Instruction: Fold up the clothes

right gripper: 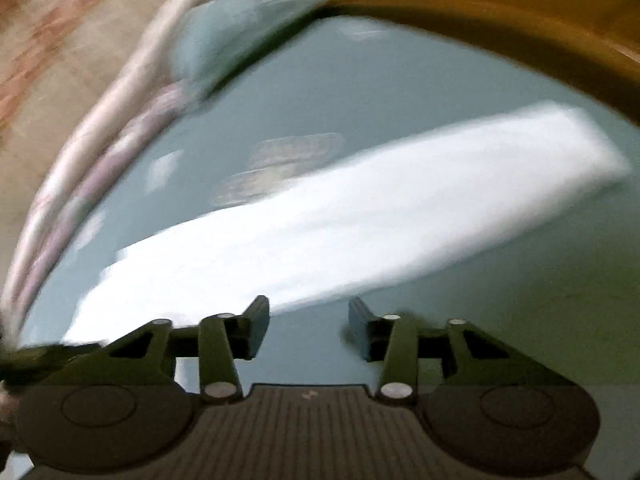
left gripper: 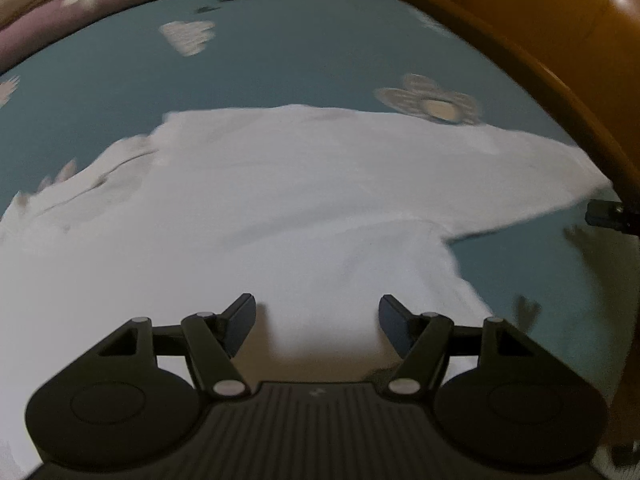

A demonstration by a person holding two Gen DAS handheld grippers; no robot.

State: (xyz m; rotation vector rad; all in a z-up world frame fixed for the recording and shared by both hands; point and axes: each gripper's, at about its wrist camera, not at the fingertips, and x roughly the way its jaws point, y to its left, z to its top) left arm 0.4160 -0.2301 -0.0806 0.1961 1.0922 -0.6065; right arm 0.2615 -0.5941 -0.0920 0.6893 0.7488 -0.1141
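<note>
Bed sheet (left gripper: 320,52): one, teal, printed with pale flowers; at least three flowers countable in the left wrist view, edges blurred.
Wooden bed frame (left gripper: 560,40): one, orange-brown, glossy, curving along the right edge of the sheet.
Bedding at the far edge (left gripper: 60,4): a pink flowered fold and a cream one, two layers visible, plus one pale teal pillow (right gripper: 248,24) beside them.
White shirt (left gripper: 280,208): one, long-sleeved, spread flat on the sheet, front mostly smooth with a few soft creases; one sleeve (left gripper: 520,168) stretched out toward the frame, the other sleeve side bunched at the left. In the right wrist view, only a long white band (right gripper: 360,208), heavily blurred.
Left hand-held gripper (left gripper: 317,320): one, black, fingers spread wide apart, grasping nothing, hovering just over the lower part of the shirt.
Right hand-held gripper (right gripper: 309,328): one, black, fingers parted, empty, over bare sheet just beside the shirt's edge; its tip (left gripper: 608,212) showing near the sleeve end.
</note>
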